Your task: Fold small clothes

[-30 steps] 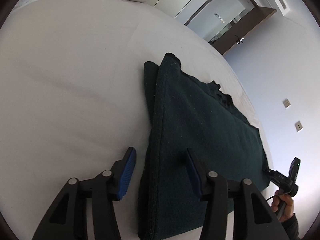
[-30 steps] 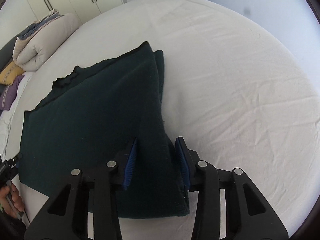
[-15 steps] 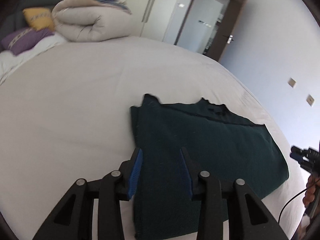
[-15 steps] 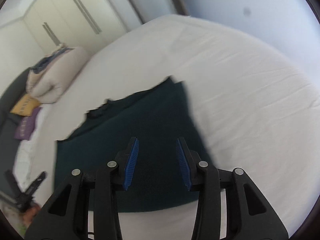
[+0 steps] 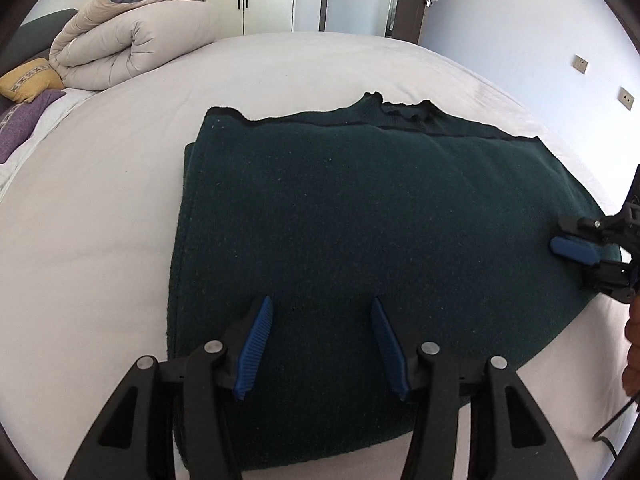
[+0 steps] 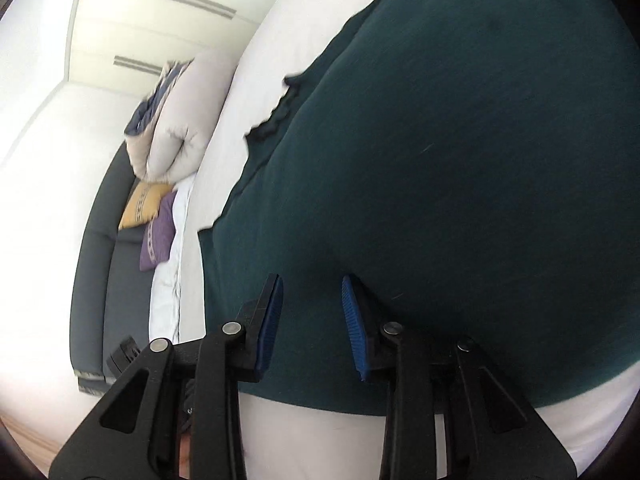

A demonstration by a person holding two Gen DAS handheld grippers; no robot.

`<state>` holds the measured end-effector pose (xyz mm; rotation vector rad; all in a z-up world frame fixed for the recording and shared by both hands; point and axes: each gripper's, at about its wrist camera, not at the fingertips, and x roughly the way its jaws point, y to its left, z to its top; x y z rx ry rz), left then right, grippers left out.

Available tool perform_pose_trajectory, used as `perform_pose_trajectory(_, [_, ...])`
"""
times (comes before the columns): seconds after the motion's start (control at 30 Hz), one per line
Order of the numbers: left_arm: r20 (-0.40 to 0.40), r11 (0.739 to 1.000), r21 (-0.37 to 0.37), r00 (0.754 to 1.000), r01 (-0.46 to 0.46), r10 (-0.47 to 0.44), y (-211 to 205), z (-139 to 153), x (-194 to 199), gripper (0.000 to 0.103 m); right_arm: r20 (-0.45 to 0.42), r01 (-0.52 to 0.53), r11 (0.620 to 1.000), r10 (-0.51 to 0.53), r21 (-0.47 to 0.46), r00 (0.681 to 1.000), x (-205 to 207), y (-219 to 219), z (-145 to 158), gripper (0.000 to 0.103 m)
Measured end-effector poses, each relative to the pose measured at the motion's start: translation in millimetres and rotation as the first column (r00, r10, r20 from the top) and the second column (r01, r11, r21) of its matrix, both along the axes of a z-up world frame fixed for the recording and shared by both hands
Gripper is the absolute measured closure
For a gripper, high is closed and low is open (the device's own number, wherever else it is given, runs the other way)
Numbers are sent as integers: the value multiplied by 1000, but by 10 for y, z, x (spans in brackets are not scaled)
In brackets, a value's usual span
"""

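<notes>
A bedroom with pale wardrobe doors holds a white bed [image 5: 120, 200], a rolled duvet [image 5: 128, 48] and two cushions far off to the left tool's left. The dark green sweater [image 5: 380, 216] lies folded flat on the bed, directly ahead of and beneath both tools. The left tool [image 5: 322, 336] hovers released over the sweater's near edge. The right tool [image 6: 312, 320], also released with nothing between its pads, sits over the sweater's corner, tilted sideways.
</notes>
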<state>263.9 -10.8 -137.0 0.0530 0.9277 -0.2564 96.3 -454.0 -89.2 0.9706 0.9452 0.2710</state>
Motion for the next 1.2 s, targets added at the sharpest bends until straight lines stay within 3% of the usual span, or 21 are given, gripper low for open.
perform_pose_trajectory(0.17, [-5, 1000, -5, 1000, -3, 3, -13, -9, -4, 48, 21, 242, 970, -242, -25, 970, -282, -922, 49, 76])
perform_pose_trajectory(0.37, [-5, 1000, 8, 1000, -5, 5, -30, -15, -7, 47, 33, 466, 872, -467, -151, 884, -705, -1440, 270, 71])
perform_pose_trajectory(0.43, [-6, 1000, 10, 1000, -6, 6, -35, -17, -9, 47, 64, 460, 875, -456, -148, 888, -690, -1355, 382, 71])
perform_pose_trajectory(0.5, [-5, 1000, 13, 1000, -6, 6, -39, -20, -14, 47, 93, 409, 898, -399, -164, 912, -542, -1127, 497, 71])
perform_pose_trajectory(0.63, [-3, 1000, 13, 1000, -8, 8, -46, -20, -12, 47, 128, 212, 964, -193, -162, 973, 41, -372, 644, 71])
perform_pose_trajectory(0.7, [-3, 1000, 9, 1000, -9, 9, -37, -18, -14, 46, 126, 107, 982, -87, -157, 988, 384, 106, 662, 71])
perform_pose_trajectory(0.83, [-3, 1000, 9, 1000, -8, 8, -30, -13, -12, 46, 105, -84, 986, 100, -143, 990, 1144, 1021, 595, 71])
perform_pose_trajectory(0.93, [-6, 1000, 7, 1000, -6, 6, -25, -8, -9, 46, 72, -199, 977, 204, -73, 976, 1593, 1526, 373, 71])
perform_pose_trajectory(1.03, [-7, 1000, 7, 1000, -1, 1, -24, -4, -12, 47, -1, -157, 981, 158, -110, 987, 1930, 1603, 20, 73])
perform_pose_trajectory(1.2, [-16, 1000, -2, 1000, 8, -8, -11, 29, -13, 47, 30, 31, 999, -31, 5, 999, 2118, 903, -240, 85])
